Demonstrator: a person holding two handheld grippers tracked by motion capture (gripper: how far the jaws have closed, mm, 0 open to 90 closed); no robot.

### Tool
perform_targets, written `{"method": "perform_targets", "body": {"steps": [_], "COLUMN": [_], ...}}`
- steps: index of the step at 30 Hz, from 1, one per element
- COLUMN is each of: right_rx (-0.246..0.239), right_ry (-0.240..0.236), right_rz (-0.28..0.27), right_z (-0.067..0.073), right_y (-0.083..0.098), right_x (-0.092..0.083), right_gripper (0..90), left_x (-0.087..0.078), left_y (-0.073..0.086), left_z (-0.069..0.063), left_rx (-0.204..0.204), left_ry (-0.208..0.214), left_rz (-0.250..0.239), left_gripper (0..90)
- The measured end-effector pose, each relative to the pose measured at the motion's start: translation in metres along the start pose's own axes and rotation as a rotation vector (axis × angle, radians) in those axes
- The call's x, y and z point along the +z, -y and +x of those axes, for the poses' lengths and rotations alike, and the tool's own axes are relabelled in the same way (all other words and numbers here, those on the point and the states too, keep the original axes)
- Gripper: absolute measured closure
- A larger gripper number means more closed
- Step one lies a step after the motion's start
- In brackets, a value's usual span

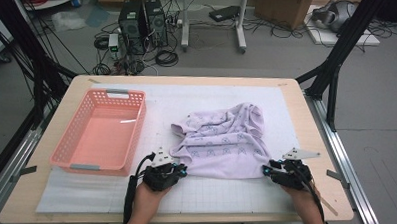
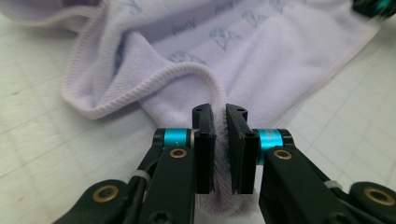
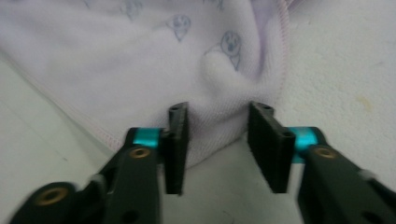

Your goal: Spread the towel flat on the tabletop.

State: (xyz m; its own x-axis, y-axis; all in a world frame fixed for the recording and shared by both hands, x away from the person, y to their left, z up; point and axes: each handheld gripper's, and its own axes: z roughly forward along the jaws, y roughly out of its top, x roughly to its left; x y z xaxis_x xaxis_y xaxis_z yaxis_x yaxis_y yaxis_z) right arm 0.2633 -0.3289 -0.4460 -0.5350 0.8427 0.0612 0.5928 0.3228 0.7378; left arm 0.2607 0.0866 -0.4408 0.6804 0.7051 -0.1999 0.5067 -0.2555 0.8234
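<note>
You work at a pale wooden table (image 1: pixel 307 138) with rounded corners, covered by a white mat (image 1: pixel 164 193) printed with a fine grid. Nearest you, your left gripper (image 1: pixel 181 169) sits at the near left corner of the towel (image 1: pixel 222 141); in the left gripper view its ribbed black pads (image 2: pixel 204 149) pinch a fold of the soft, finely woven cloth (image 2: pixel 261 60), whose stitched hem curls in a rounded ridge just ahead. The jaws stand almost together, with only the fabric between them. Your right gripper (image 1: pixel 265 170) is at the towel's near right corner. In the right gripper view the jaws stand apart on either side of that corner (image 3: pixel 219 102) without pressing on it, and the picture is slightly blurred. The towel is pale lilac with a faint repeated print and a thin pink edge; it lies near the middle of the mat, flat at the near side and bunched into soft folds at the far side. Left of it, apart from the cloth, stands a salmon-pink plastic basket (image 1: pixel 137 126) with perforated walls and grey handles. Beyond the table, cables, computer towers and a cardboard box sit on the grey floor.
</note>
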Motion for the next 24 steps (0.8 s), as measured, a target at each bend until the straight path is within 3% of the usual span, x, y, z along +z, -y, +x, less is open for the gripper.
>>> {"method": "perform_targets", "body": {"steps": [1,3,7,10,13,15,21,24], "right_rx": [-0.01,-0.042,-0.025,0.029,0.011,0.01,-0.002,-0.027], "right_ry": [-0.018,0.026,0.081,0.043,0.031,0.007,-0.08,-0.101], "right_rz": [0.006,0.005,-0.003,-0.036,-0.005,0.008,-0.002,0.005], "right_z": [0.001,0.004,-0.003,-0.009,-0.005,-0.001,0.019,0.03], "right_y": [-0.002,-0.002,0.006,0.014,0.015,0.013,-0.001,-0.008], "right_x": [-0.002,-0.011,-0.034,-0.043,-0.031,-0.022,0.0,0.011], "right_gripper": [82.6,89.2,89.2,77.8,71.8,71.5,58.0,57.0], "left_x": [-0.004,-0.014,-0.029,-0.035,-0.043,-0.045,-0.041,-0.035], "left_y": [0.001,0.006,0.02,0.025,0.028,0.03,0.031,0.031], "left_z": [0.0,-0.001,-0.004,-0.007,-0.008,-0.007,-0.007,-0.006], "left_rx": [-0.014,-0.044,-0.115,-0.148,-0.137,-0.156,-0.132,-0.118], "left_ry": [0.003,0.003,0.024,0.02,-0.019,-0.028,-0.06,-0.071], "left_rz": [-0.015,-0.048,-0.071,-0.103,-0.119,-0.12,-0.092,-0.057], "left_gripper": [82.7,82.9,82.8,82.5,80.9,72.4,59.2,60.2]}}
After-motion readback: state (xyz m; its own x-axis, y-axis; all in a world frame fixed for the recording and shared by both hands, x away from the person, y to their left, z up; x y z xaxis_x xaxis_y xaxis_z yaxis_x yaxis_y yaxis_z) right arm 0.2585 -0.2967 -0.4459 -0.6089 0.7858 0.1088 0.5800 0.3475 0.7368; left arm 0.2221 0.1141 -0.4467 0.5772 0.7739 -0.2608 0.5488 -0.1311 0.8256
